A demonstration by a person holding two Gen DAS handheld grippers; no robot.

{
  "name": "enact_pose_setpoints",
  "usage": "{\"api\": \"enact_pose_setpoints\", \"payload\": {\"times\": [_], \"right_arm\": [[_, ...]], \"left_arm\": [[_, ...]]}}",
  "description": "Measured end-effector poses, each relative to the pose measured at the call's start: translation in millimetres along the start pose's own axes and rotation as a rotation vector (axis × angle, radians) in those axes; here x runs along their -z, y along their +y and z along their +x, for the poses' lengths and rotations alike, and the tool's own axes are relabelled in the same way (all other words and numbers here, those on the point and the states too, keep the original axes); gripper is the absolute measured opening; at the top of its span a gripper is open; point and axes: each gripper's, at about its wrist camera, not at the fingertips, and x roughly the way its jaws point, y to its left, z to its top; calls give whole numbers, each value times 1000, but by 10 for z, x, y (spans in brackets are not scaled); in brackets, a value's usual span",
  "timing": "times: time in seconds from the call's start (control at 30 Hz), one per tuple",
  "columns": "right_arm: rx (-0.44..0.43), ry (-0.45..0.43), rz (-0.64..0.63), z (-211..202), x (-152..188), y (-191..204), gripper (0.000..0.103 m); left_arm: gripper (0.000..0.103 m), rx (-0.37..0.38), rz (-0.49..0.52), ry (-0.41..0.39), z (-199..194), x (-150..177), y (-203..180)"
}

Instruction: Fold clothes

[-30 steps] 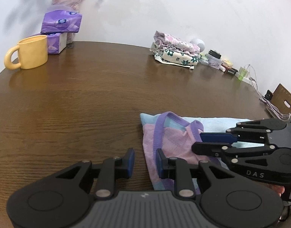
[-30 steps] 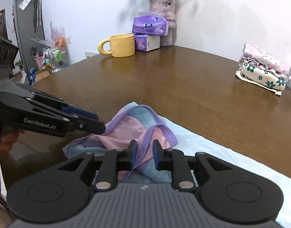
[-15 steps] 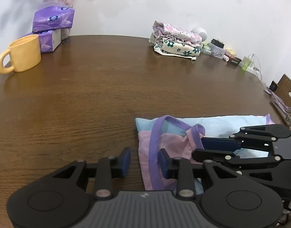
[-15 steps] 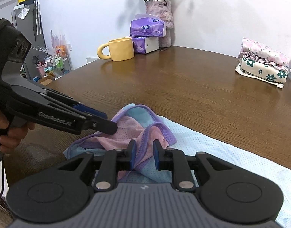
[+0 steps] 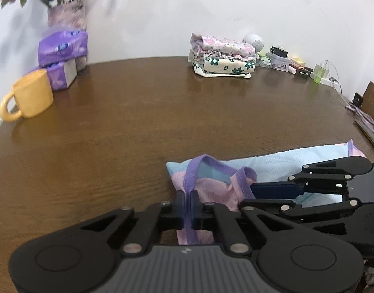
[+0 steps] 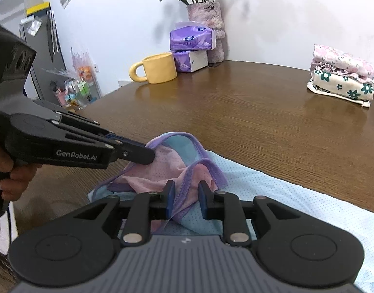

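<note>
Item: pink-and-blue mesh garment [image 5: 211,190] with purple trim [image 5: 190,178], lying at the near edge of the wooden table [image 5: 138,122], well apart from the folded floral stack [image 5: 223,58] at the far side. Left gripper [image 5: 187,207]: fingers closed on the purple trim. Right gripper [image 6: 185,200]: fingers partly open astride a second trimmed edge, clamping nothing. Handling note: the right should likely close fully on the edge before both lift, level and taut, so the fold lands square.
</note>
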Motion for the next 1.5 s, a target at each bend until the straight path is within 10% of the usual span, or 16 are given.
{"api": "enact_pose_setpoints", "payload": {"times": [0.83,1.5], "right_arm": [[-76,-206,153,-1014,373,-860,34],[-128,-281,261,-1322,659,-1299,34]], "left_arm": [[3,-271,306,38,-123,-399,-1223],[8,-129,173,167,406,-604,-1884]]}}
